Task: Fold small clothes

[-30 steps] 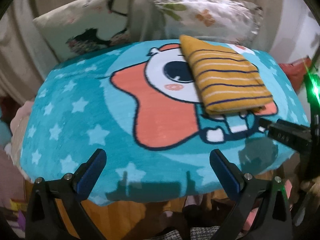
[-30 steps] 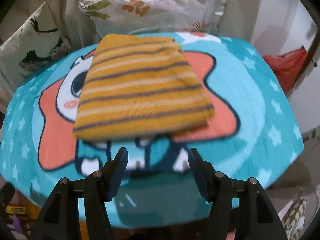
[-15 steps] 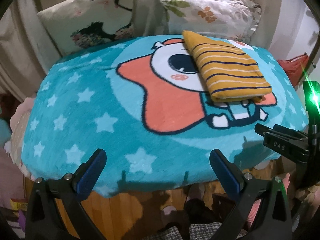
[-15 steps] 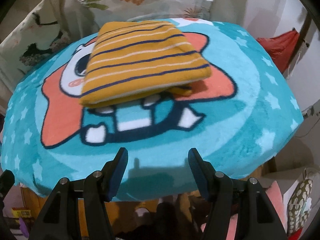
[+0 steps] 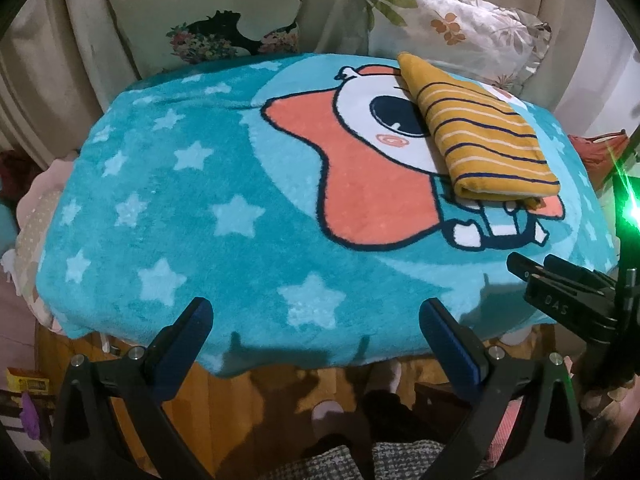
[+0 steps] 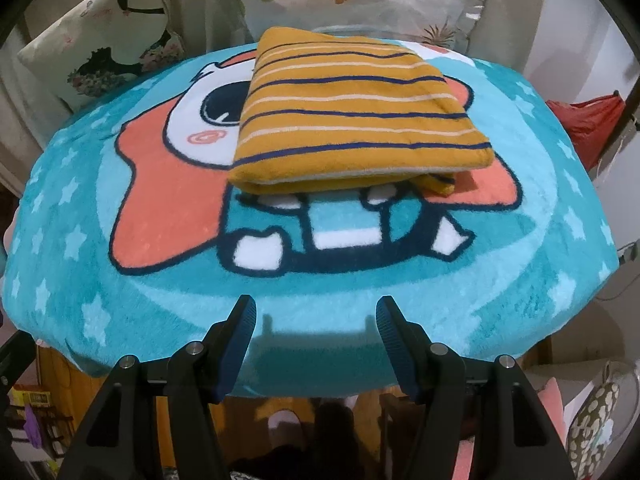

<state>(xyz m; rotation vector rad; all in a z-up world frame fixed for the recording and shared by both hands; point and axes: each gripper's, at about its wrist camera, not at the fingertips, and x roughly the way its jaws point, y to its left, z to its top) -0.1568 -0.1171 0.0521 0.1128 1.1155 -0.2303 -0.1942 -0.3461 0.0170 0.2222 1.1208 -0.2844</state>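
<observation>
Your folded garment [image 6: 352, 108], mustard yellow with navy and cream stripes, lies flat on the far right part of the teal star blanket [image 5: 168, 216], over the cartoon figure's eye and upper body. You hold your left gripper [image 5: 316, 344] at the near edge of the blanket with its jaws wide apart and nothing between them. Your right gripper [image 6: 312, 340] also sits at the near edge, well short of the garment, jaws spread and empty. Two patterned pillows [image 5: 224, 12] lean against the curtain behind the blanket.
</observation>
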